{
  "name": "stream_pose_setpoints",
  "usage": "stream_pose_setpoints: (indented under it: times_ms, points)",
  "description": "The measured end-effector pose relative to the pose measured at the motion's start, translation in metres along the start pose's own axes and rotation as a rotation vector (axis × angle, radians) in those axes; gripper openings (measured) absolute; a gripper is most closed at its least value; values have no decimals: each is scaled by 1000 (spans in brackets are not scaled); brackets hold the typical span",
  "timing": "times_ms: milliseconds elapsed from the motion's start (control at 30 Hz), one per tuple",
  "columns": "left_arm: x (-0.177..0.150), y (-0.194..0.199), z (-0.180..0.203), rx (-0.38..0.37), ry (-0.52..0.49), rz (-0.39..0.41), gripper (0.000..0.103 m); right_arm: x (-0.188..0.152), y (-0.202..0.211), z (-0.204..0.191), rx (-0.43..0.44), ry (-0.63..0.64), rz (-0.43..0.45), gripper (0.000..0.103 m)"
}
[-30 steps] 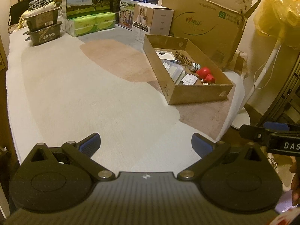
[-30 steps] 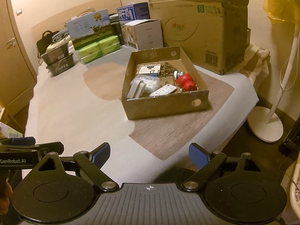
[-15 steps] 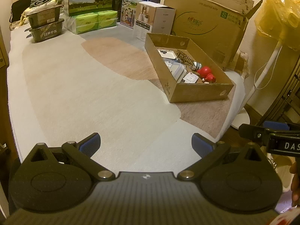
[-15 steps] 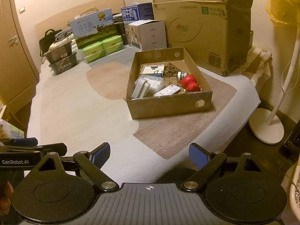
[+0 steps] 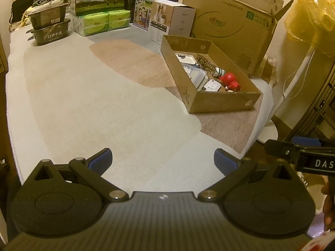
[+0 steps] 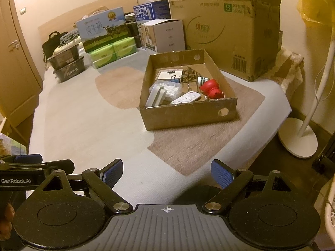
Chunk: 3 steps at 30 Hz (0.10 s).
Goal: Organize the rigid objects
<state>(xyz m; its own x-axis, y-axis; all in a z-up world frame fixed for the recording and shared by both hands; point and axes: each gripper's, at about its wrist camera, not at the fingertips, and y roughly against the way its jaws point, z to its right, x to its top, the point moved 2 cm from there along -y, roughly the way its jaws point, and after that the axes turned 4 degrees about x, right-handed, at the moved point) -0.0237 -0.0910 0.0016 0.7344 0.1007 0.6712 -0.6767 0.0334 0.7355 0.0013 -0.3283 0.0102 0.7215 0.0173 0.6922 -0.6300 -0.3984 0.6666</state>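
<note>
- Right wrist view only: a wooden door (image 6: 14, 67) with a handle on the left, a headboard (image 6: 88, 12) at the far end, and the round fan base (image 6: 297, 136) on the floor to the right.
- Left wrist view only: a yellow plastic bag (image 5: 309, 14) at the top of the fan pole (image 5: 297, 73), and dark shelving at the right edge.
- Each view catches the other tool at its edge.
- Surface is a bed (image 6: 83, 125) with a pale cover carrying brown patches; the room is dim and warm-lit.
- Shallow cardboard tray (image 6: 188, 117) sits on the bed's right side, well ahead of both tools.
- In the tray: a white remote (image 6: 185, 98), a red toy (image 6: 210, 87), a clear plastic case (image 6: 169, 86), a white card, a wire piece, a small bottle.
- Behind the tray: a big cardboard box (image 6: 226, 31), a white box (image 6: 165, 35), milk cartons (image 6: 102, 29), green tissue packs (image 6: 113, 51), two stacked dark trays (image 6: 67, 64).
- Left tool (image 5: 163, 161) spread wide, nothing between the pads.
- Right tool (image 6: 166, 172) spread wide, empty too.
</note>
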Motion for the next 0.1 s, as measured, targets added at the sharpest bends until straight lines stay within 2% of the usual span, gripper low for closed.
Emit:
stream_pose_setpoints:
  times_ms: [100]
  points:
    - [0,-1,0,-2,1,-1,103,0,-1,0,1,-3,-2,90]
